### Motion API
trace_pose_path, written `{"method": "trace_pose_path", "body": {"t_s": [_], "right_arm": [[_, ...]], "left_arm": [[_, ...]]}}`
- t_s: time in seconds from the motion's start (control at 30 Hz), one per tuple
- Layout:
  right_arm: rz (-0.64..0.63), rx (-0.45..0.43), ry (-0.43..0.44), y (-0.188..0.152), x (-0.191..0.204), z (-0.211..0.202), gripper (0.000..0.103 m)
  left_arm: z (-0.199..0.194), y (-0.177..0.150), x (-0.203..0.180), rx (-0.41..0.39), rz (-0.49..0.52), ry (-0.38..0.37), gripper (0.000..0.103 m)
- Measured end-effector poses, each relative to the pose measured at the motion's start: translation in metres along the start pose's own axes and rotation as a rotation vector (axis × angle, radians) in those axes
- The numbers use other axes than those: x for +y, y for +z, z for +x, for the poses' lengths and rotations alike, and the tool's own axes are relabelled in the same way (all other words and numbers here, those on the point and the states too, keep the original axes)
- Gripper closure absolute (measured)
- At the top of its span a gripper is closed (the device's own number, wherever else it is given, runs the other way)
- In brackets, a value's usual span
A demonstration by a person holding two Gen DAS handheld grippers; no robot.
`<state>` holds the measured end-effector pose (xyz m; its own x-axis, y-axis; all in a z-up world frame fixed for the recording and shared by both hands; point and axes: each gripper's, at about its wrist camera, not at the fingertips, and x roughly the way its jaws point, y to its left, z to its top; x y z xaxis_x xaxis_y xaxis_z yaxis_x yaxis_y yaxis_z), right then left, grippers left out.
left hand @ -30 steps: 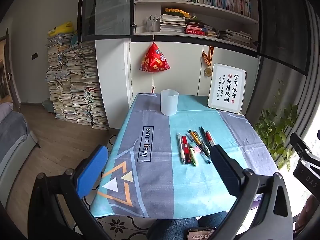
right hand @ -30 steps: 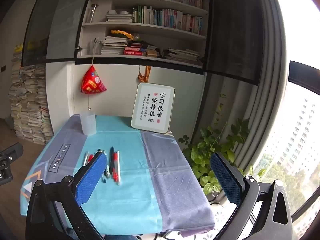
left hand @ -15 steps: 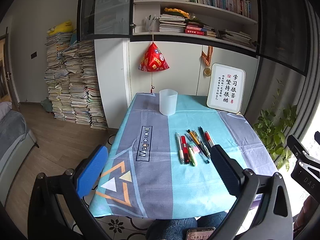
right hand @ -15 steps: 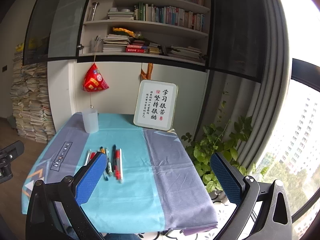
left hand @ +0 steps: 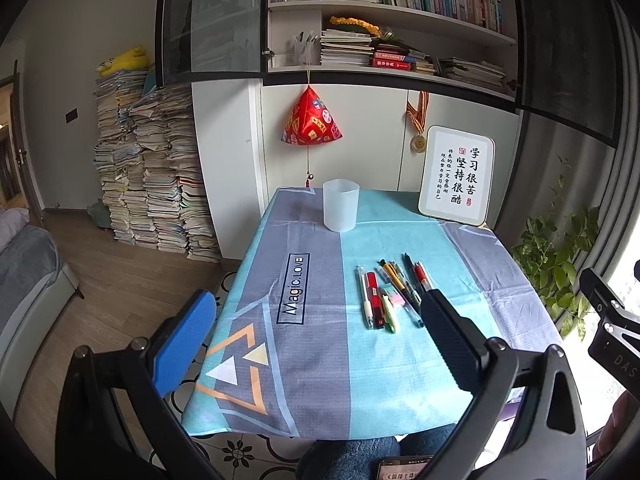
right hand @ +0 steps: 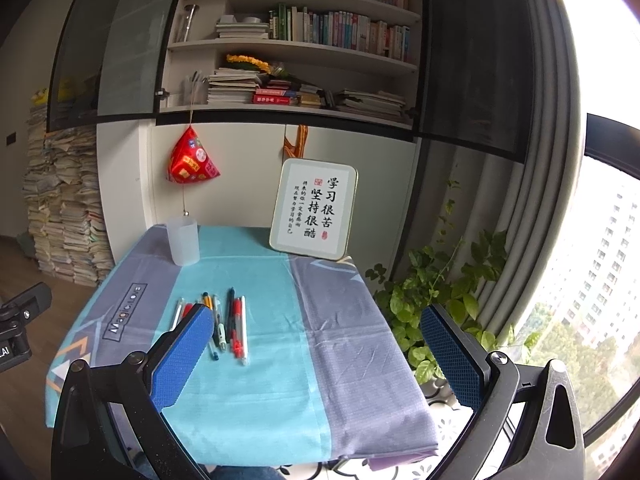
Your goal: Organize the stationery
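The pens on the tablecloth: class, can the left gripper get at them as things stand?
Probably yes. The left gripper is open and empty, the pens lie loose on the tablecloth, and nothing stands between them; the cup sits farther back.

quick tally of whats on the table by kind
translucent plastic cup: 1
white-framed calligraphy sign: 1
pens and markers lying in a loose row: at least 7; they overlap, so the exact count is unclear
total: at least 9

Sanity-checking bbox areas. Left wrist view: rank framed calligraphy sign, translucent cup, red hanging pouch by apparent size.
1. framed calligraphy sign
2. red hanging pouch and translucent cup: look too alike to rank.
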<state>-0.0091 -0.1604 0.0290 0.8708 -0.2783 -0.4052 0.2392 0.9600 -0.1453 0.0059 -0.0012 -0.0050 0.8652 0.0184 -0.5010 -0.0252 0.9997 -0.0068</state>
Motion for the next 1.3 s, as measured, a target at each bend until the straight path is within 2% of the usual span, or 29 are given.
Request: {"method": "trace_pose_path", "body": {"t_s": [0.87,1.3], "right_arm": [[-0.009,0.008,0.020,0.001,0.010,0.006,0.000],[-0.079,0.052,0.084,0.005,0.032,0.065,0.000]], "left_arm": [[0.011,0.002,0.002,-0.001,-0.009,0.002,0.002],[0.042,0.005,-0.004,0.015,-0.012,0.006,0.002]]}}
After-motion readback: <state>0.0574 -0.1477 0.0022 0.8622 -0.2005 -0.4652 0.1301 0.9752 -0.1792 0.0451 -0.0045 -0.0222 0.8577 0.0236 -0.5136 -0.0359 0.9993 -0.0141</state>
